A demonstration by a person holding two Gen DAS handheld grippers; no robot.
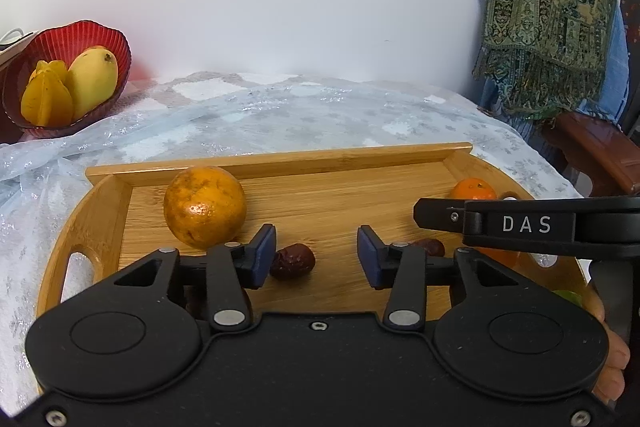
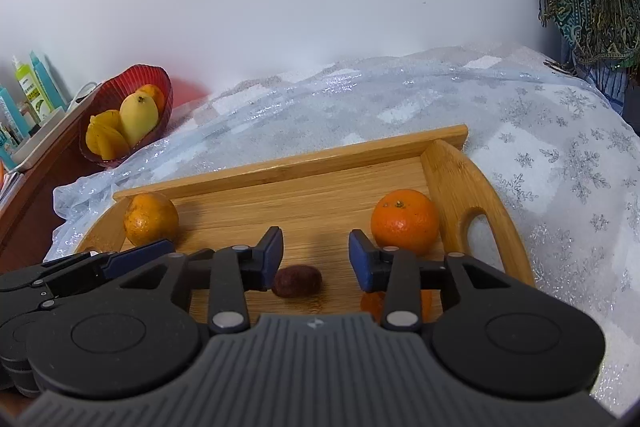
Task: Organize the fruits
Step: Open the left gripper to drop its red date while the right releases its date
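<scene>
A wooden tray [image 1: 304,161] [image 2: 304,163] lies on the table. It holds a large speckled orange [image 1: 205,207] [image 2: 151,218] at the left, a bright tangerine [image 2: 405,221] [image 1: 474,189] at the right, and dark red dates [image 1: 292,261] [image 2: 297,280]. A second date [image 1: 430,247] and another orange fruit [image 1: 500,257] lie partly hidden behind the grippers. My left gripper [image 1: 316,255] is open and empty, above the date. My right gripper [image 2: 316,259] is open and empty, above a date; it shows in the left wrist view [image 1: 528,223] at the right.
A red ribbed bowl [image 1: 52,39] [image 2: 160,79] at the back left holds a mango [image 1: 93,79] [image 2: 139,119] and a starfruit [image 1: 47,95] [image 2: 107,139]. Bottles [image 2: 32,87] stand on a shelf at far left. A patterned scarf [image 1: 548,7] hangs over a chair at right. A snowflake cloth [image 2: 560,155] covers the table.
</scene>
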